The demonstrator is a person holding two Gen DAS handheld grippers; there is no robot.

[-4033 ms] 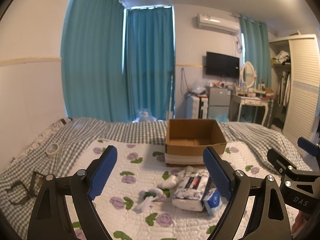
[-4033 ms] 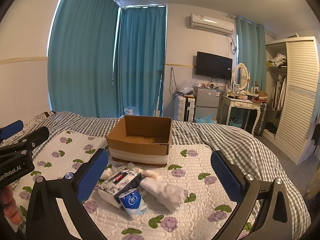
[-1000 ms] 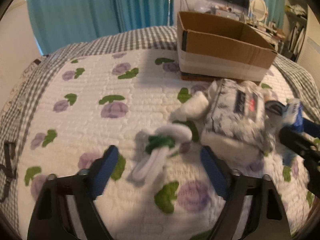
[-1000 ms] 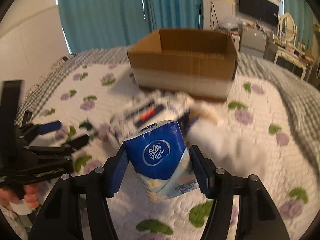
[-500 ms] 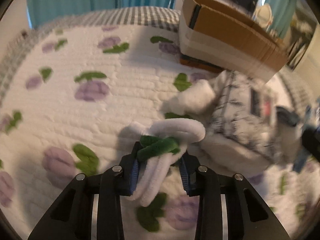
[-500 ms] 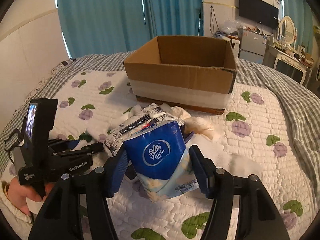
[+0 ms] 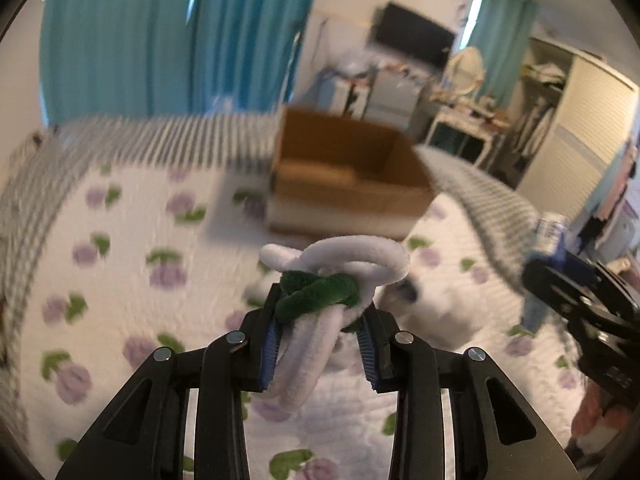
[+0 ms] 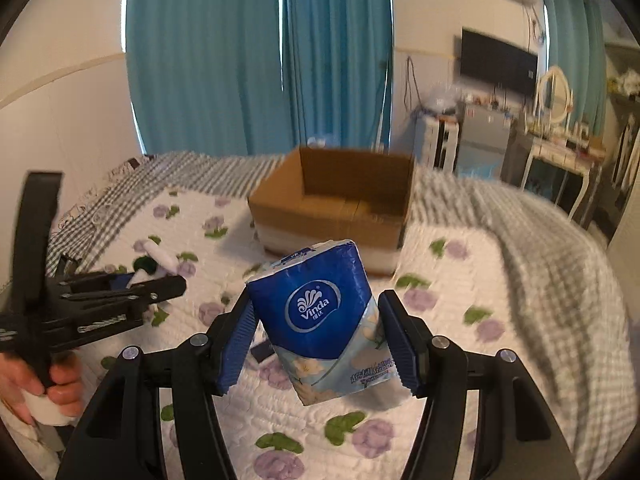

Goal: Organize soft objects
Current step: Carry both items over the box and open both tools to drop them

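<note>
My left gripper point(image 7: 318, 332) is shut on a knot of white and green fuzzy rope point(image 7: 324, 288), lifted above the flowered quilt point(image 7: 120, 280). My right gripper point(image 8: 320, 336) is shut on a blue Vinda tissue pack point(image 8: 320, 312), also held in the air. An open, empty-looking cardboard box point(image 8: 336, 208) sits further back on the bed, beyond both grippers; it shows blurred as the box point(image 7: 344, 176) in the left wrist view. The left gripper point(image 8: 132, 280) with the rope appears at the left of the right wrist view, and the right gripper point(image 7: 560, 268) at the right edge of the left wrist view.
White soft items point(image 7: 432, 304) lie blurred on the quilt behind the rope. A checked blanket point(image 8: 520, 248) covers the bed's right and far sides. A person's hand point(image 8: 48, 384) holds the left tool. Teal curtains, a small fridge and a dressing table stand beyond the bed.
The left gripper closed on the rope knot and lifted it off the quilt. The right gripper rose with the tissue pack, leaving the pile of soft items below; the box now looks farther down.
</note>
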